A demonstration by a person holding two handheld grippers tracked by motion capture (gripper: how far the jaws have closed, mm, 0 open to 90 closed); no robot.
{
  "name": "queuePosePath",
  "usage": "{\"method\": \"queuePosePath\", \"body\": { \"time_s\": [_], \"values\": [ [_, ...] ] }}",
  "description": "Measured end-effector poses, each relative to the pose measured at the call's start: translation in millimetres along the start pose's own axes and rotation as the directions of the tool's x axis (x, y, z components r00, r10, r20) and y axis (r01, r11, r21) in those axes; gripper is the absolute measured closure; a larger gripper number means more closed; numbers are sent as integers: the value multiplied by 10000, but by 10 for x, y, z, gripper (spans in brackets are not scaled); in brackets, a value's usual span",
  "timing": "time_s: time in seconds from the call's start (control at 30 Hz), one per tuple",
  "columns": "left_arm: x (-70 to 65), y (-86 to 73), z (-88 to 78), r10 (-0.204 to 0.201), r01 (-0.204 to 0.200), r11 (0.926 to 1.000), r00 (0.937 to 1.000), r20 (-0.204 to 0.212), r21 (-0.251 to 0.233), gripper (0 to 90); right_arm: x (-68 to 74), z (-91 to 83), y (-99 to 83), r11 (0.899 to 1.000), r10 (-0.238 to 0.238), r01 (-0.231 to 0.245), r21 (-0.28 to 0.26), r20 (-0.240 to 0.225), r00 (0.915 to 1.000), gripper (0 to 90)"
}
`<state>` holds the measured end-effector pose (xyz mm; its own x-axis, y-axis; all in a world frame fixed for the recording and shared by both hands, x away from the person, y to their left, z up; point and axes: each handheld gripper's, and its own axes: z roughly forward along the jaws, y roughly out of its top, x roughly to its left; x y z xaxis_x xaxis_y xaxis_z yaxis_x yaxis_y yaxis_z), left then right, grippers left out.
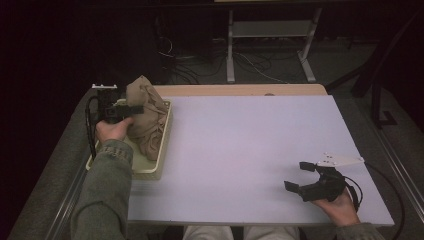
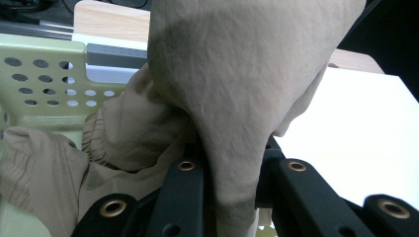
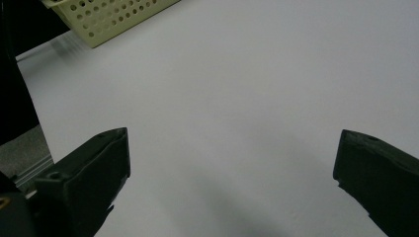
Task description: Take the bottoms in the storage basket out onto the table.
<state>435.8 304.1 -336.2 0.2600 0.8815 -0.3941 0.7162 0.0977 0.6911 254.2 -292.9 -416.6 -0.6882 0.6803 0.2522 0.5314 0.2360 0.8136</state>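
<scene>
A tan cloth garment is piled in a pale yellow perforated basket at the table's left edge, one bunch of it pulled up above the rim. My left gripper is shut on that raised bunch. In the left gripper view the tan cloth is pinched between the two black jaws, and the left gripper hides the fold's lower end. My right gripper hovers low over the table's near right part, open, with nothing between its fingers.
The white table top spreads wide between the basket and the right hand. A wooden strip runs along the far edge. Metal frame legs and cables lie on the floor beyond. The basket's corner shows far off.
</scene>
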Motion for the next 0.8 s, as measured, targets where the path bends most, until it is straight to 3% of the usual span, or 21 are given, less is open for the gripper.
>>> {"method": "queuePosePath", "body": {
  "time_s": [0.27,0.47,0.8],
  "values": [
    [19,25,-97,-155,155,9999,9998,93,27,783,2,0,2,10000,16,-16,-1,-6,10000,7],
    [-1,75,-194,17,-18,9998,10000,40,181,786,13,8,6,10000,-9,9,1,-54,10000,7],
    [-45,164,-395,140,-140,9999,9999,-18,-8,788,13,5,7,10000,-11,11,-25,-71,10000,7]
  ]
}}
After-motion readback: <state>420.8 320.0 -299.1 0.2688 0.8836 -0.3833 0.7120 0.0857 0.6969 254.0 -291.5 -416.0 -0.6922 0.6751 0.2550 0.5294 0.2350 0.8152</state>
